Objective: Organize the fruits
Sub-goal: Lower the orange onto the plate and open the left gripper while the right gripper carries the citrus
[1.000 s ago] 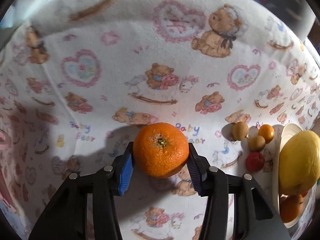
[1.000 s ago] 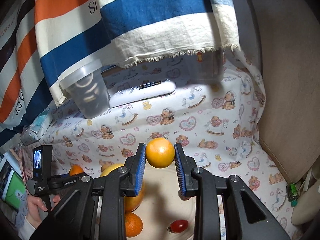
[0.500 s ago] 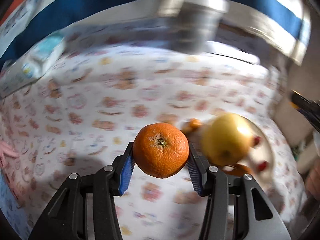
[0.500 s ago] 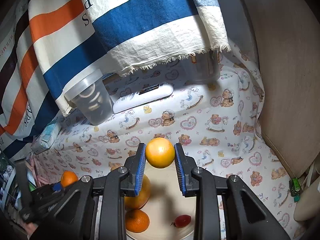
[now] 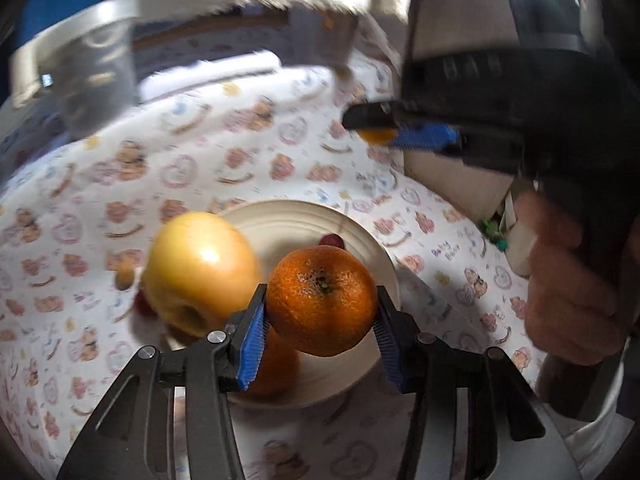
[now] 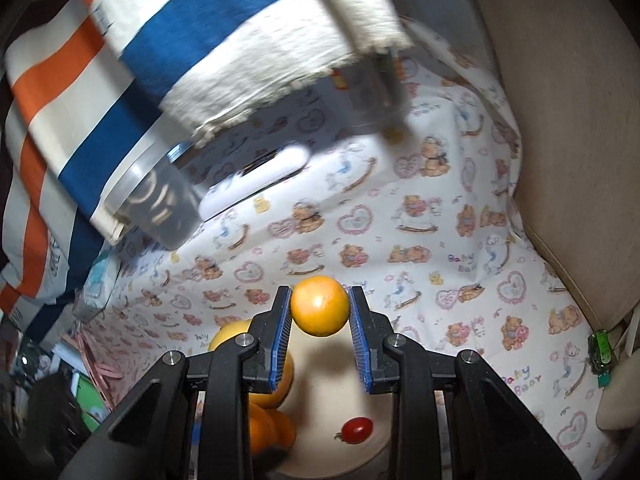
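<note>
My left gripper point(image 5: 320, 322) is shut on a rough-skinned orange mandarin point(image 5: 322, 300) and hangs over the cream plate point(image 5: 360, 240). On that plate lie a large yellow apple point(image 5: 200, 268), another orange point(image 5: 276, 368) partly hidden under my fingers, and a red cherry tomato point(image 5: 332, 240). My right gripper point(image 6: 320, 320) is shut on a small smooth orange fruit point(image 6: 319, 306) above the same plate point(image 6: 320, 392), where the yellow apple point(image 6: 228, 334), an orange point(image 6: 272, 428) and the cherry tomato point(image 6: 357, 430) show. In the left wrist view the right gripper point(image 5: 390, 132) hovers at the upper right, held by a hand point(image 5: 568, 280).
A bear-print cloth point(image 6: 440, 240) covers the surface. At the back stand a clear plastic container point(image 6: 160, 204), a white flat device point(image 6: 256, 184) and a striped towel point(image 6: 200, 60) hanging overhead. A small brown fruit point(image 5: 125, 274) lies left of the plate. A beige wall point(image 6: 560, 120) bounds the right.
My left gripper swung with the mandarin from open cloth to over the plate, and its view rolled. My right gripper shifted slightly over the plate, still gripping its small orange fruit.
</note>
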